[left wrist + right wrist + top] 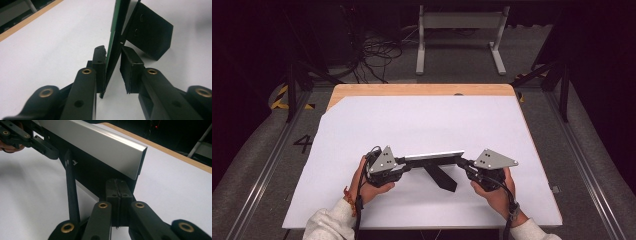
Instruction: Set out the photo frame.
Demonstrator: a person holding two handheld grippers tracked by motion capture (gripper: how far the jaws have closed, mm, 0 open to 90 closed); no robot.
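While a person's hands come in from the near edge of the table (422,90), both grippers meet on one thing: a long thin panel (434,156) with a silver upper strip, standing on edge on the white sheet (422,125) near its near side. The left gripper (402,162) is at the panel's left end; in the left gripper view its jaws (113,67) straddle the edge, one pad touching, the other slightly apart. The right gripper (463,162) is at the panel's right end, its jaws (119,188) pressed together in the right gripper view, though I cannot tell whether they pinch the panel. A black stand (441,176) slants from the panel's back toward the person.
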